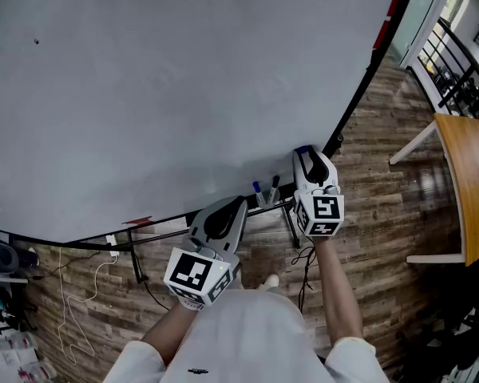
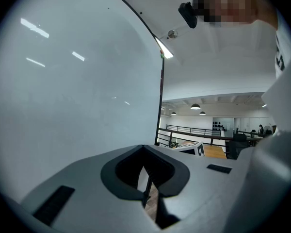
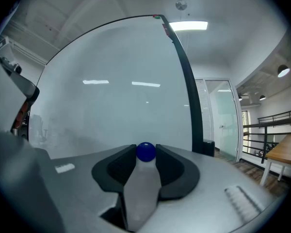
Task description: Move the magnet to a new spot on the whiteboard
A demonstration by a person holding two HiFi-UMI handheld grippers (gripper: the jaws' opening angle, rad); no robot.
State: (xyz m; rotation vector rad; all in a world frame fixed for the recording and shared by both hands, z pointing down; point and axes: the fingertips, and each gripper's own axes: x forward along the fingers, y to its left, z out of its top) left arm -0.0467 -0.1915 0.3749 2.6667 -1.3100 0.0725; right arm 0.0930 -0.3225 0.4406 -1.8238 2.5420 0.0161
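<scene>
The right gripper pinches the blue magnet at its very jaw tips, near the whiteboard. Such a shallow hold may let it slip. The left gripper is closed and empty.

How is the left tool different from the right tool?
The right tool pinches a blue magnet; the left tool holds nothing. The right tool's jaws stand apart around the magnet; the left tool's jaws are shut together. Both are grey and face the whiteboard.
</scene>
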